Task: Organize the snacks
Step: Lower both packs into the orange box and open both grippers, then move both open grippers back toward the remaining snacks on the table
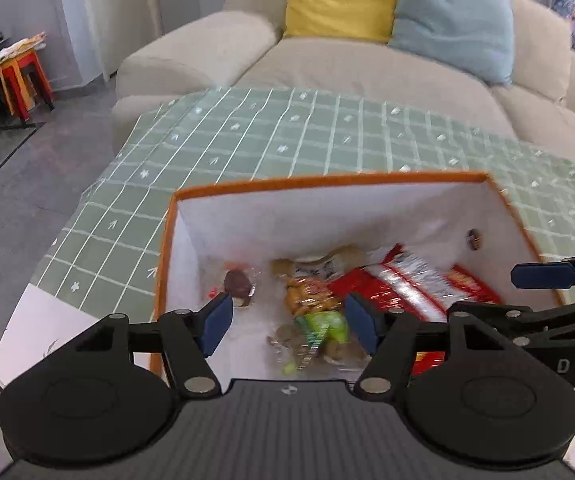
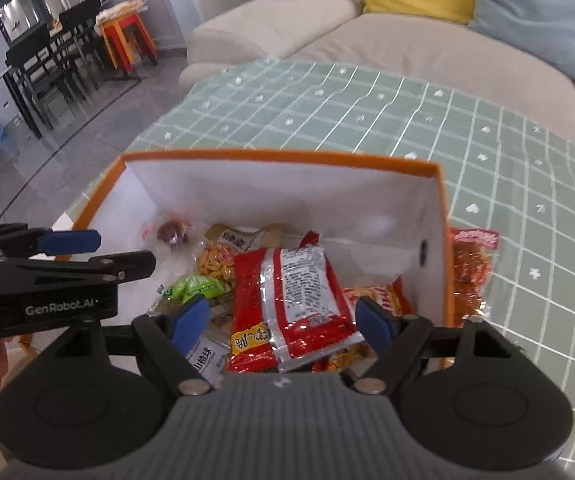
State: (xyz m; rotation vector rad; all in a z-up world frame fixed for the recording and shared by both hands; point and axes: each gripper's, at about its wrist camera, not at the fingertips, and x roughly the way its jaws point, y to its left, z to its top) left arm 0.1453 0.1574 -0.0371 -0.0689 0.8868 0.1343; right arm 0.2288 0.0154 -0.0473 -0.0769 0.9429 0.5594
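A green checked cloth [image 2: 327, 112] is covering the table, with a beige sofa [image 1: 327, 68] sitting behind it. An orange-rimmed box [image 2: 279, 156] is standing on the cloth, its white lining showing, and most of the snacks are lying loose on its floor.

Both grippers are hovering over the near edge of the box. The left gripper [image 1: 289, 326] is standing with its jaws spread and nothing between them. The right gripper [image 2: 279, 326] is likewise wide apart and carrying nothing; the red packet [image 2: 287, 304] merely shows between its pads, seemingly lying on the heap below.

That red packet is the largest snack, lying flat with its long axis running from the near wall toward the far wall, printed back facing up. Beside it a green pack [image 2: 199, 286] and an orange pack [image 2: 215, 262] are lying near the middle, and a small dark sweet [image 2: 173, 232] is resting near the far left corner.

One red-orange bag [image 2: 471, 272] is sitting outside, just beside the right wall, long axis roughly parallel to it. It looks like the piece not yet put away.

Likely risks: the slick, crinkly film slipping from a shallow pinch; a jaw catching the soft rim and dragging the box; the two grippers, close together, knocking each other.
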